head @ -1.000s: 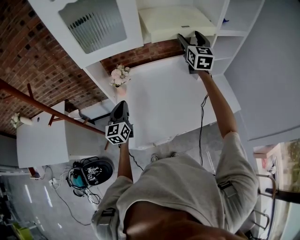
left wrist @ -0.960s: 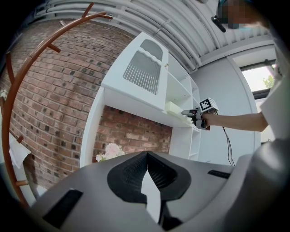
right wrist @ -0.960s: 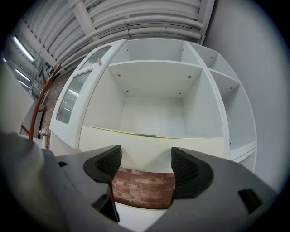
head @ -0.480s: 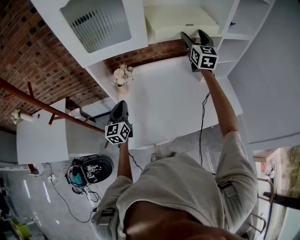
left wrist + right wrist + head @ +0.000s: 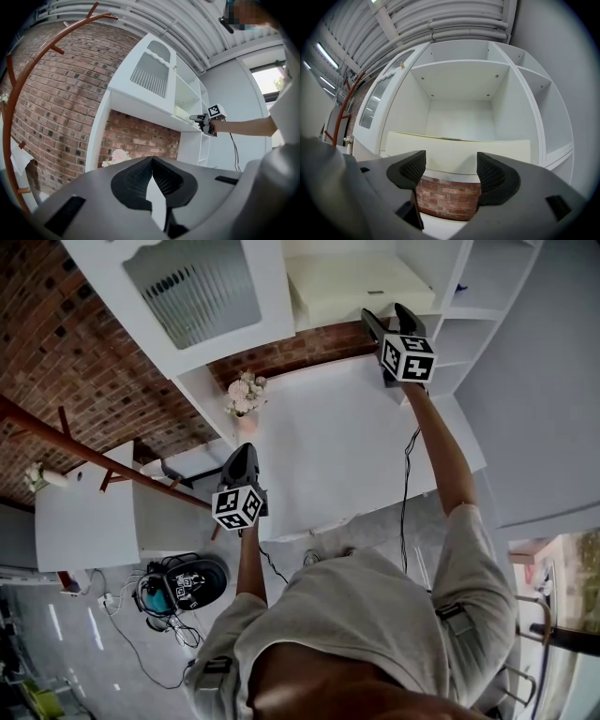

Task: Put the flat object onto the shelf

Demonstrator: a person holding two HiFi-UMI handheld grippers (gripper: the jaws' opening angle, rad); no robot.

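The flat cream-coloured object point(image 5: 361, 281) lies on the white shelf point(image 5: 448, 298) of the wall unit; in the right gripper view the flat object point(image 5: 459, 151) fills the shelf's front edge. My right gripper point(image 5: 391, 317) is raised just in front of its near edge, jaws open, nothing between them point(image 5: 446, 169). My left gripper point(image 5: 241, 460) hangs low over the white table point(image 5: 328, 451), its jaws shut with nothing held point(image 5: 152, 174). From the left gripper view the right gripper point(image 5: 200, 119) shows far off by the shelf.
A cabinet door with a ribbed glass pane point(image 5: 192, 285) stands left of the shelf. A vase of pale flowers point(image 5: 243, 397) is at the table's back left. Brick wall point(image 5: 66, 352), a rust-red rack point(image 5: 103, 460), and floor gear with cables point(image 5: 178, 585) are at left.
The right gripper has drawn slightly back and to the right from the flat object, staying open. The left gripper has hardly moved.
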